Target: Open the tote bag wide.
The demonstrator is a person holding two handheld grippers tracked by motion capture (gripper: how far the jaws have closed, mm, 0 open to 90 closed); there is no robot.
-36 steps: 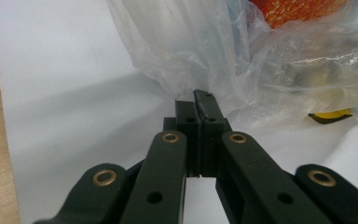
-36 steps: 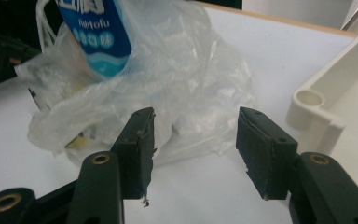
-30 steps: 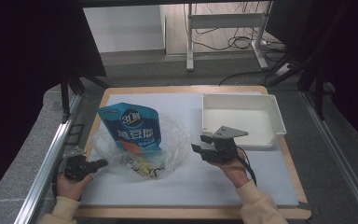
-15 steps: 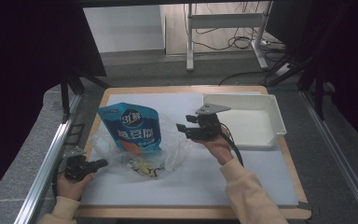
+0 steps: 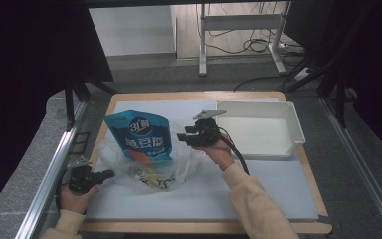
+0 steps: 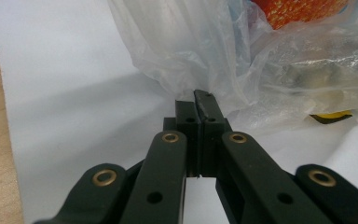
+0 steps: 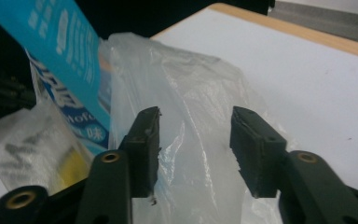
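Clear plastic bag (image 5: 144, 167) lies crumpled on the left half of the white surface (image 5: 258, 184), with a blue snack pouch (image 5: 140, 137) and some small yellow packets (image 5: 151, 178) inside it. The film looks thin, limp and slippery: it will likely weigh next to nothing itself, fold wherever it is pinched, and slide off the pads unless a gathered fold is taken. The contents probably carry all the weight, so a lift by one edge could tilt them out or stretch the film.

The left hand-held gripper (image 5: 108, 174) sits at the near left corner of the bag, jaws fully closed on a pinch of film, as the left gripper view shows at its fingertips (image 6: 200, 105). The right hand-held gripper (image 5: 181, 136) hovers at the bag's right side with jaws about half apart; they have just been closing, and film stands between the pads (image 7: 144, 140) without being pressed. That raised right-hand fold looks like the sensible second hold, opposite the left one.

The pouch's long axis runs near to far, its top edge pointing far and slightly left, its lower end buried in the bag. The bag's mouth appears to open toward the far side. A white tray (image 5: 291, 112) sits at the far right.
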